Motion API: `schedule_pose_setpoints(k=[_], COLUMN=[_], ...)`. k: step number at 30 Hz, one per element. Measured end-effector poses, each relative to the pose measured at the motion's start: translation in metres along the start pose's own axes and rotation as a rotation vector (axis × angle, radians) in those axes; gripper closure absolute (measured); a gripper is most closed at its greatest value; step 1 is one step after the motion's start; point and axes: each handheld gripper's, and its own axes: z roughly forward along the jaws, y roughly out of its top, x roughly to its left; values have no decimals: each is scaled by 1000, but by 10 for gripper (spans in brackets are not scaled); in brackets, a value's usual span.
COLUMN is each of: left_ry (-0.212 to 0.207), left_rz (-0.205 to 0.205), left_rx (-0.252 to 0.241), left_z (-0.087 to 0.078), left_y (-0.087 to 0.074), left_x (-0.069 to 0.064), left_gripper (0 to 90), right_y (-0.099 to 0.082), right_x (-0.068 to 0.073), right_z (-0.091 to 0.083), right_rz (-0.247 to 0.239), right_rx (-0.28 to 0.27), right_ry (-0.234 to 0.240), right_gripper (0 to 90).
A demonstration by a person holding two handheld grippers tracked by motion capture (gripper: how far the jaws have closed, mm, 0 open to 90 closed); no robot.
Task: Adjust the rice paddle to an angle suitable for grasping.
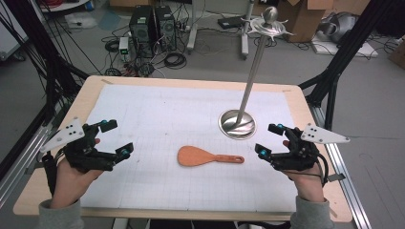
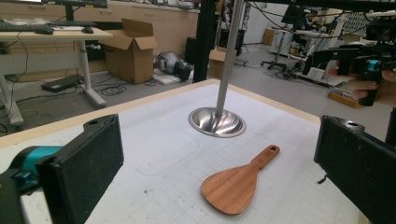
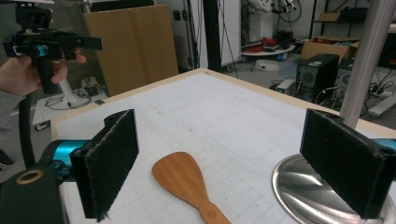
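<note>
While both hands rest at the near edge of the table (image 1: 200, 81), a wooden spatula (image 1: 205, 156) lies flat on the white gridded mat (image 1: 167, 114), untouched. With the spatula as landmark: the left gripper (image 1: 119, 138) hovers well to its left, jaws spread wide with nothing between them; the right gripper (image 1: 270, 139) hovers well to its right, jaws likewise wide and empty. Just beyond the spatula's handle end stands the round steel base (image 1: 237, 124) of an upright metal pole (image 1: 255, 62), close to the spatula but apart from it. The spatula's broad blade points toward the left gripper, its handle toward the right one. Seen along the left gripper's jaws, the spatula (image 2: 236, 184) lies between them on the mat, the base (image 2: 217, 123) behind it. Seen along the right gripper's jaws, the spatula (image 3: 184, 182) lies between them, beside the base (image 3: 303, 186).
</note>
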Motion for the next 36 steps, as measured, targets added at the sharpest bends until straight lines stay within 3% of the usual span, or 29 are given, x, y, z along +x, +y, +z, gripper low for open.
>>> schedule_pose_setpoints(k=[7,10,13,14,16,23,26,28,36], left_ry=[5,8,18,19,21,28,59,58,62], left_rz=[2,-1,-5,-6,-4,2,37,41,31], left_rx=[10,8,14,15,13,23,59,58,60], left_z=[-1,-2,-2,-3,-3,-4,-3,-4,-6], left_y=[-2,-4,-6,-6,-7,-8,-9,-9,-13], left_x=[-1,0,3,3,3,1,-2,-3,-2], left_gripper=[18,18,18,18,18,18,18,18,18], right_y=[-1,-1,-3,-3,-5,-13,-14,-16,-18], right_x=[-1,1,3,3,6,19,20,20,21], right_z=[0,2,8,8,12,37,44,54,71], right_rz=[-2,-26,-52,-52,-78,-160,-152,-137,-123], right_rx=[-48,-60,-66,-66,-70,-15,-7,5,39], right_ry=[-22,-37,-41,-41,-43,-91,-80,-68,-37], right_gripper=[151,180,342,342,434,757,805,875,894])
